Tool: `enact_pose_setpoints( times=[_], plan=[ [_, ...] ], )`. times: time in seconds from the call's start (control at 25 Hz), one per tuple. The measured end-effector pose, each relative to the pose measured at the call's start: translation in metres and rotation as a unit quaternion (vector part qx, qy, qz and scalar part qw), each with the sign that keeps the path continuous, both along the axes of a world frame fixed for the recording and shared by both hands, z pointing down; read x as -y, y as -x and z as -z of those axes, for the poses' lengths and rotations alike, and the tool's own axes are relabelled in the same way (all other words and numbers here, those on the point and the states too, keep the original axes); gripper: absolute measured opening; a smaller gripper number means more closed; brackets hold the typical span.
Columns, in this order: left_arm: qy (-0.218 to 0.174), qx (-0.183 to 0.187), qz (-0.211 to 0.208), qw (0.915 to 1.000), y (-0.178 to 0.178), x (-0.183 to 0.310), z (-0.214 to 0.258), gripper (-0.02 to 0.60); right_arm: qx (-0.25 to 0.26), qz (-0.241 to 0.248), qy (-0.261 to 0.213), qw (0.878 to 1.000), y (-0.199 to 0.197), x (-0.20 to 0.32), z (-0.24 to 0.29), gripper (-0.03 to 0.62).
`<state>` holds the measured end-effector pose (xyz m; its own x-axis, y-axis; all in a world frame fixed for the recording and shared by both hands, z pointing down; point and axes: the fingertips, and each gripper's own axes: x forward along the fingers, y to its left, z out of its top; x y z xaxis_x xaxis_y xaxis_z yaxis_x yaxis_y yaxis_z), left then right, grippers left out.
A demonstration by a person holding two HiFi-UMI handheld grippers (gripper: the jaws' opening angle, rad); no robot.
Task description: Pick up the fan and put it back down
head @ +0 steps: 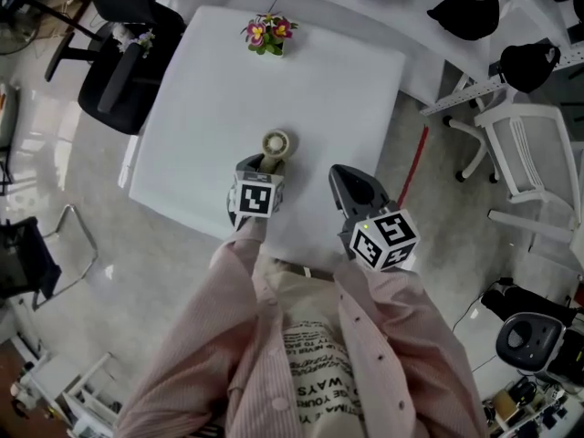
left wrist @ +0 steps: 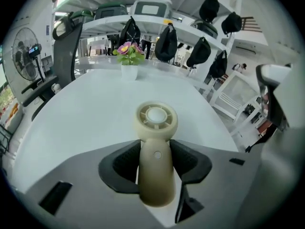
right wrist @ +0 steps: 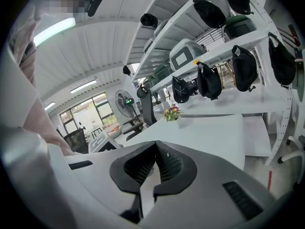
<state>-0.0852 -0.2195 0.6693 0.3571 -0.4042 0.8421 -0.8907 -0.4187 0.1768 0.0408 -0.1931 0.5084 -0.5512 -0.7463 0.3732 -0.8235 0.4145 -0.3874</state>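
Fan (head: 276, 144) is low over the near middle of the white table (head: 301, 89) in the head view, gripped from the person's side by the left gripper (head: 265, 164). The right gripper (head: 354, 182) waits beside it, unused. In the left gripper view, both jaws press on the handle with the head pointing forward, a hold suited to setting it down. Contact with the table is unclear. In the right gripper view, the jaws are closed together and empty.

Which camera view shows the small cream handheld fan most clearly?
The left gripper view: the fan fills its centre, round head facing the camera, handle gripped by the left gripper. The head view shows only its small head beyond that gripper. The right gripper view does not show it.
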Motion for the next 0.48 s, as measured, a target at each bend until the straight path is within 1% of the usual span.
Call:
enact_pose_setpoints(
  times=[0.08,0.24,0.36,0.48],
  plan=[
    [-0.001,0.018,-0.013,0.9997,0.001,-0.001,-0.001,0.183,0.0,-0.004,-0.001,1.0,-0.003,0.0,0.0,-0.002],
    [-0.008,0.022,-0.019,0.9995,0.0,0.0,-0.005,0.183,-0.002,-0.011,0.001,1.0,-0.007,-0.004,-0.001,-0.002],
    [-0.002,0.039,-0.031,0.9987,0.001,-0.005,-0.01,0.183,-0.001,-0.013,0.005,1.0,-0.01,-0.008,-0.002,-0.002],
    [-0.005,0.049,-0.038,0.9981,0.001,-0.005,-0.011,0.183,-0.001,-0.015,0.005,1.0,-0.013,-0.01,-0.003,-0.002]
  ],
)
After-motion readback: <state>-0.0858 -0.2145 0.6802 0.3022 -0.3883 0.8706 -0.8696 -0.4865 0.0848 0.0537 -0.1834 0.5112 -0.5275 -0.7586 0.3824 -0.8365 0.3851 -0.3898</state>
